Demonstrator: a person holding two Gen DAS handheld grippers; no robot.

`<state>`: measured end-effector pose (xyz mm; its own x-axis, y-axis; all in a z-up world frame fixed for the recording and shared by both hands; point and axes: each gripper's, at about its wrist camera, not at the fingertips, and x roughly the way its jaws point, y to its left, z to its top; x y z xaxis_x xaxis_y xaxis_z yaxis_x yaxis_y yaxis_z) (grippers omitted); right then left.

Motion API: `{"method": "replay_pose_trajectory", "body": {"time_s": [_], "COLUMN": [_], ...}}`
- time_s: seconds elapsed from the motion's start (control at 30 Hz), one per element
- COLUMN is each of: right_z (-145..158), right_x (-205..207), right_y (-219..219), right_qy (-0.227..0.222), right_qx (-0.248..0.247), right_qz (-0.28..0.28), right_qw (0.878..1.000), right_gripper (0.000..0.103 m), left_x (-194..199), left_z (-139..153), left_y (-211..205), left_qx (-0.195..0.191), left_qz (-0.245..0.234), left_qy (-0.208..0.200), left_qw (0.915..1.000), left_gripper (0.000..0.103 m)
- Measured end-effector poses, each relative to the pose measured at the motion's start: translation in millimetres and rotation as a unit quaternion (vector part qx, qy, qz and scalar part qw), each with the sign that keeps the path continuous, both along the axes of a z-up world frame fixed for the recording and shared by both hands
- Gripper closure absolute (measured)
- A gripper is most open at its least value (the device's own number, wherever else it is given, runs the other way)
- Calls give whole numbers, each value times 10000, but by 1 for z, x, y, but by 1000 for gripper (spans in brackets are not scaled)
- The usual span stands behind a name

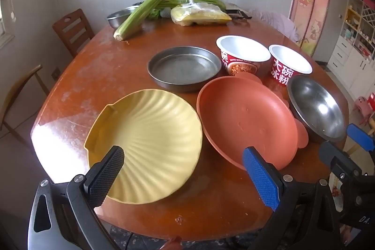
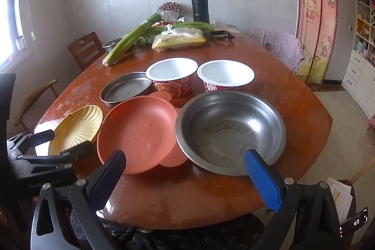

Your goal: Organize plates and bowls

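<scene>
Both tongs spread wide, empty: left gripper (image 1: 182,177) poised over yellow plate (image 1: 150,144), right gripper (image 2: 185,177) straddling orange plate (image 2: 138,135) and steel bowl (image 2: 230,130). Beyond, metal pan (image 1: 185,67), two paper bowls (image 2: 172,73) unstacked.

Not much to read here, honestly. The right-hand paper bowl (image 1: 290,66) has big white Chinese characters on its red side, 大碗 over 冰粉, and the left-hand paper bowl (image 1: 243,55) shows part of a 碗 plus a tiny line of English that looks like "BROWN SUGAR FLAVOR", though it's too small to be sure. In the right wrist view the left gripper (image 2: 63,143) has pale lettering on its black body that starts "Gen" and ends ".AI", middle bit unclear, and the sliding door (image 2: 314,15) has Hello Kitty pictures but no words I can make out.
</scene>
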<state>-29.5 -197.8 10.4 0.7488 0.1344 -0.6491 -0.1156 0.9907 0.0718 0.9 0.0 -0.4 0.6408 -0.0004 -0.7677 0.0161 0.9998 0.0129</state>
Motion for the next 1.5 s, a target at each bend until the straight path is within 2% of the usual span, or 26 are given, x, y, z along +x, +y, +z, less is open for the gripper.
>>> {"method": "replay_pose_trajectory", "body": {"time_s": [0.07, 0.17, 0.27, 1.5], "right_z": [3, 7, -3, 0], "right_x": [-3, -12, -1, -6], "right_y": [0, 1, 2, 4], "right_qy": [-57, -132, 129, 118], "right_qx": [-10, -12, 37, 54], "right_qz": [-39, -88, 44, 140], "right_qw": [10000, 9999, 9999, 9998], "right_gripper": [2, 2, 2, 2], "left_x": [-2, -6, -6, -4], "left_z": [1, 3, 2, 3], "left_y": [1, 6, 2, -10], "left_qx": [-69, -101, -60, 117], "left_qz": [34, 30, 13, -128], "left_qy": [-129, -102, -62, 40], "left_qw": [9999, 9999, 10000, 9998], "left_gripper": [2, 2, 2, 2]}}
